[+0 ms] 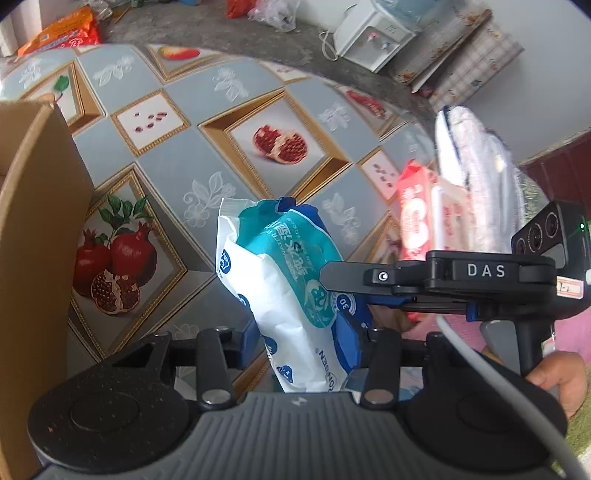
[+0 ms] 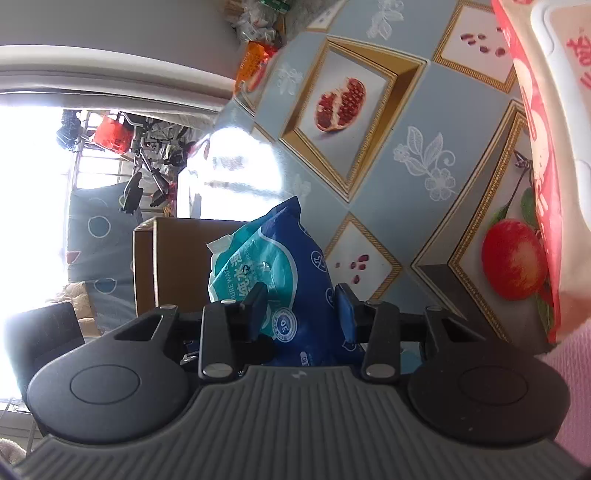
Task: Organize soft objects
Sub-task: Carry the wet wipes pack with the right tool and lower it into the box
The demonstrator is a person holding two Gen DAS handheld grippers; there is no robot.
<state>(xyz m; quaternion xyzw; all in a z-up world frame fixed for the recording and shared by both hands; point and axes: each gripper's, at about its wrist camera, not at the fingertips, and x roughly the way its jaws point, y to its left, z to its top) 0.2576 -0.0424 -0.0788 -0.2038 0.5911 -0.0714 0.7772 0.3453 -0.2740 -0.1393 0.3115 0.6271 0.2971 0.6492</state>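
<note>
A soft blue, teal and white wet-wipes pack (image 1: 295, 280) stands upright above the patterned tablecloth, and both grippers hold it. My left gripper (image 1: 301, 336) is shut on its lower part, one blue pad on each side. My right gripper (image 1: 343, 286) reaches in from the right and clamps the pack's blue edge. In the right wrist view the same pack (image 2: 295, 258) sits squeezed between the right gripper's (image 2: 299, 308) two fingers. A brown cardboard box (image 1: 40, 229) stands at the left, also seen behind the pack (image 2: 177, 266).
A red wipes pack (image 1: 417, 221) and a white bagged bundle (image 1: 476, 166) lie at the table's right edge. The red pack (image 2: 535, 110) fills the right wrist view's upper right. Orange packets (image 1: 62, 29) sit far back. A hand (image 1: 561, 380) grips the right tool's handle.
</note>
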